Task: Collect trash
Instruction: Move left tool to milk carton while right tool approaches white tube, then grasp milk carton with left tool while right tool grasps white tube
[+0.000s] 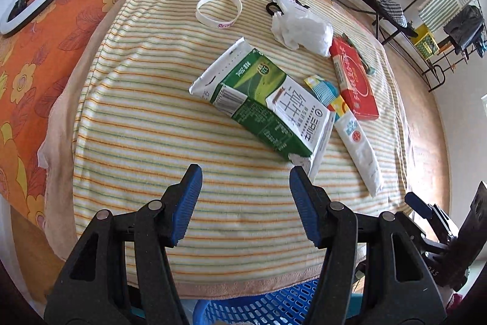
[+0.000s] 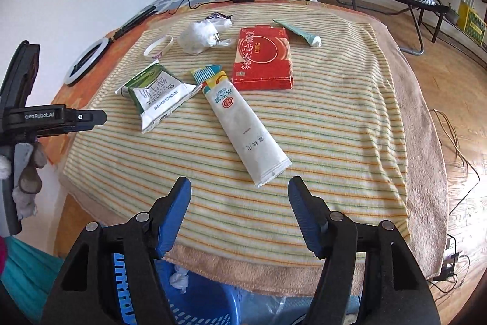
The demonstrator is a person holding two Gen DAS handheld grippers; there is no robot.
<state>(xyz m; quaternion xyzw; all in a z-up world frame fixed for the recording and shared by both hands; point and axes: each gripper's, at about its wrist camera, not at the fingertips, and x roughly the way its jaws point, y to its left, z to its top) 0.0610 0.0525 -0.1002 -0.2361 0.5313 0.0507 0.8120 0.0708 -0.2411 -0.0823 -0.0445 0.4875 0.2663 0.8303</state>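
Left wrist view looks down on a striped towel (image 1: 152, 127) spread over a bed, with most of the trash not yet collected: a flattened green milk carton (image 1: 261, 102), a red box (image 1: 354, 81), a long white tube (image 1: 359, 142), crumpled white tissue (image 1: 301, 29), a white wristband (image 1: 219, 11) and a small blue-striped wrapper (image 1: 322, 87). Right wrist view adds a small green tube (image 2: 301, 31) beyond the red box. A blue basket (image 2: 201, 303) below the towel's near edge already holds a wad of tissue (image 2: 179, 279), so collecting looks barely begun. Left gripper (image 1: 246, 172) and right gripper (image 2: 239, 185) both hover with jaws spread and nothing between them.
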